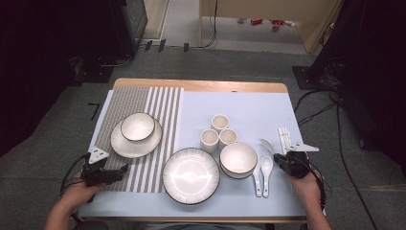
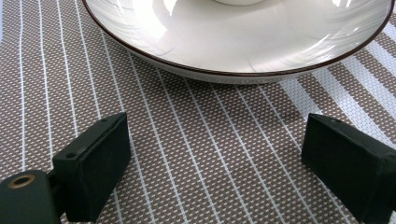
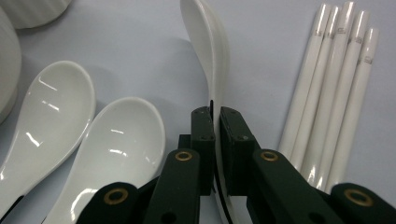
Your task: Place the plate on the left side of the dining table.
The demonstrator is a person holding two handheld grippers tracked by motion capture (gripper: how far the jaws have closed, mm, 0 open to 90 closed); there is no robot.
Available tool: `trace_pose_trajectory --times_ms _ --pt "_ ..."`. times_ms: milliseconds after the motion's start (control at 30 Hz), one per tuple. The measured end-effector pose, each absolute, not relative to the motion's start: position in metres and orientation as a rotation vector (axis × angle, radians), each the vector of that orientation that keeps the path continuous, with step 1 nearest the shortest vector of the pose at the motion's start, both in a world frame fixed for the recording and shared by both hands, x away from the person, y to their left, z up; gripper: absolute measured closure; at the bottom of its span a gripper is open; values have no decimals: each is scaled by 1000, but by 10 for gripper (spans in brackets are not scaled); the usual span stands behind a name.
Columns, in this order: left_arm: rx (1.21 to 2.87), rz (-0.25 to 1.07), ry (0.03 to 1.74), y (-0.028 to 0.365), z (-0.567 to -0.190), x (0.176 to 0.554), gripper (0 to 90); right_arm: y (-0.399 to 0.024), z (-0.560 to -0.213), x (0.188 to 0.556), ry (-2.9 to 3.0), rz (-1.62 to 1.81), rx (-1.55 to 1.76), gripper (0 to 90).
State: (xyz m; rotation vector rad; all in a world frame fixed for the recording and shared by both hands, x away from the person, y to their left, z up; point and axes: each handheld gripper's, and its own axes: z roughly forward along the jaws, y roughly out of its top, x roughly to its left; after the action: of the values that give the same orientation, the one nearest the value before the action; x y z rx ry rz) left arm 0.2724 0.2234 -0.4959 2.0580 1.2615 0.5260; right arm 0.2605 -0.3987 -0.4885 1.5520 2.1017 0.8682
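Observation:
My right gripper (image 3: pixel 216 114) is shut on the handle of a white ceramic spoon (image 3: pixel 208 42), held on edge with its bowl pointing away over the pale blue mat. In the high view this gripper (image 1: pixel 282 160) is at the right of the table, and the spoon (image 1: pixel 266 144) sticks out toward the back left. My left gripper (image 2: pixel 215 154) is open over the striped brown placemat (image 2: pixel 187 130), just short of a white plate (image 2: pixel 299 56) with a dark rim. In the high view the left gripper (image 1: pixel 122 168) lies at the front left.
Two more white spoons (image 3: pixel 51 121) (image 3: pixel 116 144) lie left of the held one, and several white chopsticks (image 3: pixel 336 84) lie to its right. A bowl (image 1: pixel 138 127) sits on the left plate (image 1: pixel 119 143). A large plate (image 1: pixel 190 175), another bowl (image 1: pixel 238 159) and three cups (image 1: pixel 219 122) fill the middle.

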Motion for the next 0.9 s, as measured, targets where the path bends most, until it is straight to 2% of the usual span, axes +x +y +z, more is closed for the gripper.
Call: trace_pose_trajectory --times_ms 900 --pt "2054 537 1278 221 -496 272 79 -410 -480 276 2066 972 1612 855"
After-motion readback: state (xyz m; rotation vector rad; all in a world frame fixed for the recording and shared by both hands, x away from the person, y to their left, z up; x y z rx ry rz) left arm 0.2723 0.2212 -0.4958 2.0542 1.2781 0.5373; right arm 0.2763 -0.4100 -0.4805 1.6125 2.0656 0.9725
